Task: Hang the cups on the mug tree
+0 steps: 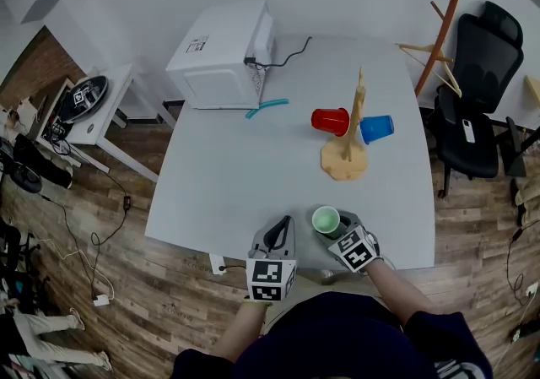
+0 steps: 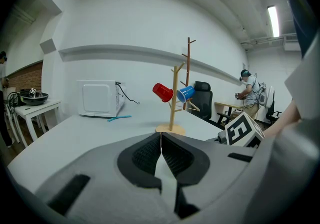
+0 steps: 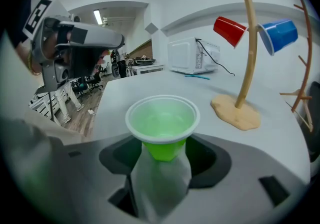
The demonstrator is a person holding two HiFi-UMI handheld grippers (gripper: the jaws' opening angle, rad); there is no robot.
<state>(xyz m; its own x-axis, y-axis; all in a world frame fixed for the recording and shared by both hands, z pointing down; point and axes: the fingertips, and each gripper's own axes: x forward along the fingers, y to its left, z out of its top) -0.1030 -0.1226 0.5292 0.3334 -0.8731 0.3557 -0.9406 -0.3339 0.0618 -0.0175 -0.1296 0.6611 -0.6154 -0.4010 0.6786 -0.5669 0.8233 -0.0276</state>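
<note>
While a red cup and blue cup hang on the tree, the right gripper clasps a green cup. The left gripper is closed and empty.

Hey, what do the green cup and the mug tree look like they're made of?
Green cup: probably thin plastic, smooth and slightly glossy; its wall lets light through and the rim is rolled. Mug tree: likely bare wood, matte; pale tan all over, with a thin stem, pegs and a flat base.
</note>
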